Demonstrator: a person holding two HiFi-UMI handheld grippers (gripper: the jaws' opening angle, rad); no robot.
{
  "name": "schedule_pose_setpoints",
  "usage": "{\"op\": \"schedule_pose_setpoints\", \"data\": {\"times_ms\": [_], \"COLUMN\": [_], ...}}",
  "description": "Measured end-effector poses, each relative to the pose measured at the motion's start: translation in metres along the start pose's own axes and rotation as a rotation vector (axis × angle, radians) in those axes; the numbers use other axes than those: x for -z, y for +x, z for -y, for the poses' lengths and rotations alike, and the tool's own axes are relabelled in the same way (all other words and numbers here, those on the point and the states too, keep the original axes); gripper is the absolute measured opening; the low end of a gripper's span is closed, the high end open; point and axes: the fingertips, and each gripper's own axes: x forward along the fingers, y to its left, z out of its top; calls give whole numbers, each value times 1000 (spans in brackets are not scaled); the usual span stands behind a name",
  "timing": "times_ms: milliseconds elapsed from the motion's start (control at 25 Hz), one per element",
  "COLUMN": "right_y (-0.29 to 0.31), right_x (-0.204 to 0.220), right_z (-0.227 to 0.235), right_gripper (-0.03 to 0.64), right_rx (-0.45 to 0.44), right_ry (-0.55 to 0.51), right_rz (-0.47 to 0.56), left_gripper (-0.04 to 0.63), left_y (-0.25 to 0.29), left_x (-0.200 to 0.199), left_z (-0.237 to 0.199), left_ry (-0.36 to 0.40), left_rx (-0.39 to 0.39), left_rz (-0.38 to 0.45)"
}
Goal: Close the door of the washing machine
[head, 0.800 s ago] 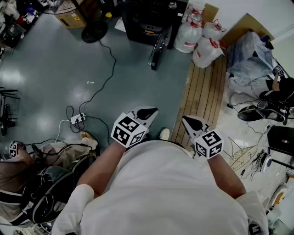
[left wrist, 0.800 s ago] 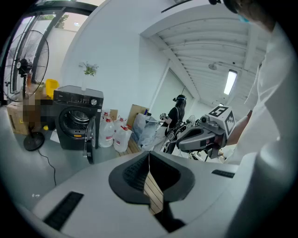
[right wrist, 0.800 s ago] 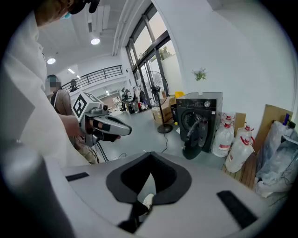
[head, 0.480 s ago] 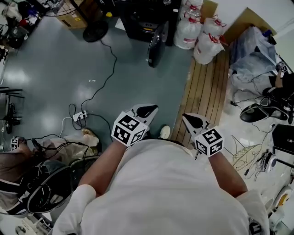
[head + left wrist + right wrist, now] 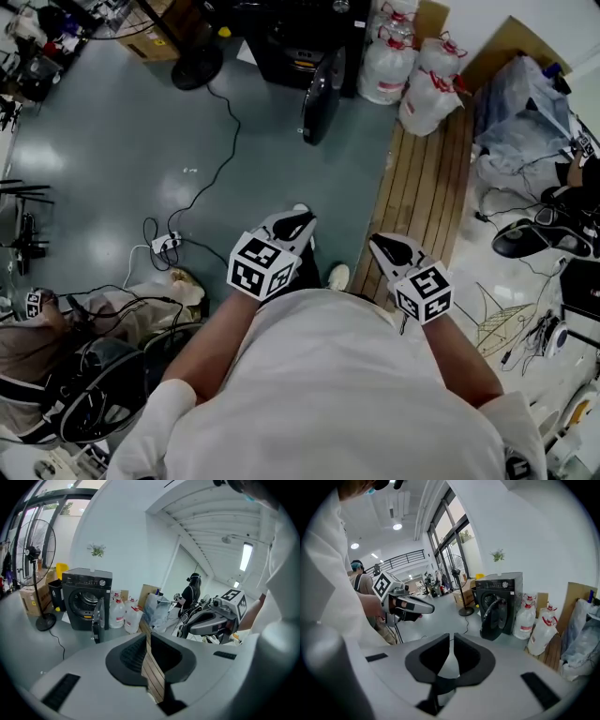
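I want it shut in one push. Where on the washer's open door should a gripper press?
Likely the free edge of the door, nearest you, from the side facing the water jugs: it stands open, hinged at the washing machine.

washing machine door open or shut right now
Open: the door stands swung out from the washing machine front, leaving the drum opening uncovered.

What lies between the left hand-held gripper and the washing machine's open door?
Only bare grey floor, as the head view shows; a black cable runs off to its left.
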Motion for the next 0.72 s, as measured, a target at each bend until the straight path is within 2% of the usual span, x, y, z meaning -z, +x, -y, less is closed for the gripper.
{"op": "schedule_pose_setpoints", "data": {"times_ms": [200, 440, 560, 720], "right_y": [23, 56, 73, 91], "right_x": [-24, -84, -105, -113], "right_z": [29, 72, 85, 95], "right_gripper": [51, 55, 61, 67], "right_rx": [44, 113, 135, 141], "right_ry": [12, 6, 12, 28], "right_rz": [-27, -32, -32, -58], "left_gripper": [23, 72, 75, 78], "left_y": [32, 74, 94, 124], "left_x": [-25, -65, -75, -77], "left_z": [-50, -122, -150, -188], "left_ry": [-3, -10, 2, -7], "left_rx": [4, -2, -9, -33], "left_rz": [5, -1, -19, -54]}}
